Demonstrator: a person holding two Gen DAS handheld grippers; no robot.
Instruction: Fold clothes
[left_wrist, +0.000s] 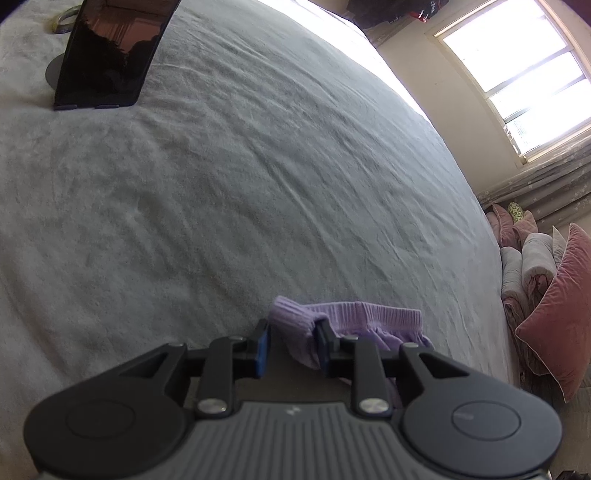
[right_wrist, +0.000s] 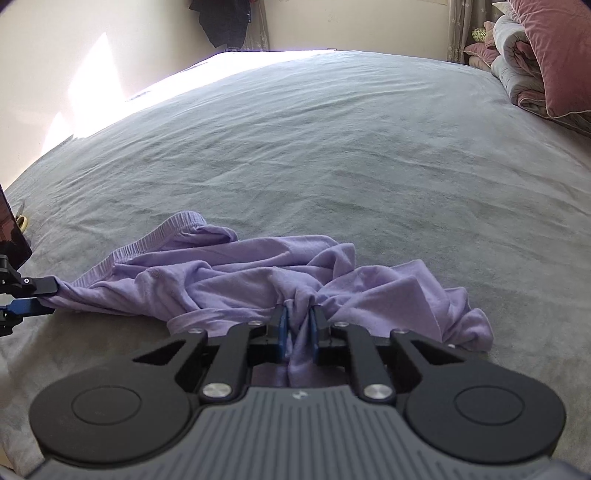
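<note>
On the grey bed, your left gripper is angling down, pinching the purple garment at its ribbed hem; your right gripper is clamping a bunched middle fold. Only the left view is showing the tablet.

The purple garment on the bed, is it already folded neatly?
No, the purple garment lies crumpled on the grey bedsheet, bunched between both hand-held grippers.

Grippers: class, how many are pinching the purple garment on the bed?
2. The left gripper pinches its ribbed hem; the right gripper pinches bunched cloth mid-garment. The purple garment lies crumpled.
</note>
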